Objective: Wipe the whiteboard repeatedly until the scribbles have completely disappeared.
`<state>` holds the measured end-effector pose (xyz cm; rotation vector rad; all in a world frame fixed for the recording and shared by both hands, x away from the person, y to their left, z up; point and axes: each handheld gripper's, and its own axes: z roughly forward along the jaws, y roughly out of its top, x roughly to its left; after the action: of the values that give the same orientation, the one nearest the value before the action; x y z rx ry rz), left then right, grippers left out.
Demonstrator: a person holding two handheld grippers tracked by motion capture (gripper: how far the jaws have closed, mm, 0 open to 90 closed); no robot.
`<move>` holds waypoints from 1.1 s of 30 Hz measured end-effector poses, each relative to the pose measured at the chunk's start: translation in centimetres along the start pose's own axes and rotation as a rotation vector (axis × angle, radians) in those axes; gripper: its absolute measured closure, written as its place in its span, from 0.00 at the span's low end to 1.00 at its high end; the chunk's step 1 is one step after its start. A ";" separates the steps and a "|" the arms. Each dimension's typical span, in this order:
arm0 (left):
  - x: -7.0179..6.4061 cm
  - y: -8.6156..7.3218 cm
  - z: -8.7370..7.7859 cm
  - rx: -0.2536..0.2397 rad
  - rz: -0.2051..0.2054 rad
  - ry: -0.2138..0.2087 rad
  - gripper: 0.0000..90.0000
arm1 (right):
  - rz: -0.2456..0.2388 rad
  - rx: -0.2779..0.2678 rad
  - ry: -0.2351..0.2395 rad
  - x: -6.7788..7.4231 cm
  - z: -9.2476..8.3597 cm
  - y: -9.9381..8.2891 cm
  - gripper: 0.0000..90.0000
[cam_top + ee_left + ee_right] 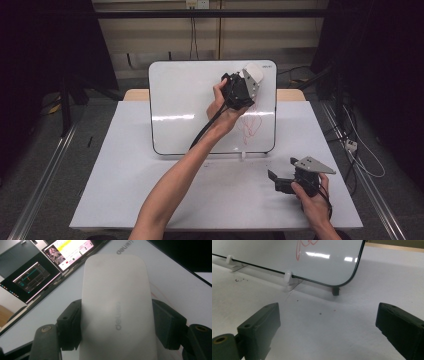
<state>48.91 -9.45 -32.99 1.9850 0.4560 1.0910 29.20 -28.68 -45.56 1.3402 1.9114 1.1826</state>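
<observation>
Both jaws of my left gripper (116,327) clamp a smooth, rounded white plastic eraser (116,302), pressed at the upper right of the glossy whiteboard (190,100), above red scribbles (248,125). My right gripper (327,327) rests on the matte table (125,190), jaws spread wide, holding nothing.

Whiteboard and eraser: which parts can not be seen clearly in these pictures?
- Red scribble: high view, its upper part is hidden behind the left gripper and the hand.
- Eraser: left gripper view, its wiping face is turned away and its near end is cut off by the bottom edge.
- Whiteboard: right gripper view, cut off by the top edge.
- Monitor text: left gripper view, too small.
</observation>
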 end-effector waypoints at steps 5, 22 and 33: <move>-1.3 -0.3 0.0 -0.005 0.026 -0.016 0.35 | -0.005 -0.002 -0.003 0.0 0.0 0.0 0.06; -4.2 -1.6 -0.8 0.006 0.073 -0.083 0.34 | -0.008 -0.005 -0.002 0.1 -0.1 0.0 0.06; -2.6 -0.1 -0.1 0.010 0.064 -0.083 0.35 | -0.009 -0.007 -0.002 -0.1 -0.1 0.0 0.06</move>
<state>47.37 -10.96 -34.37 2.0578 0.3573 1.0422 29.10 -28.78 -45.53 1.3274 1.9087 1.1824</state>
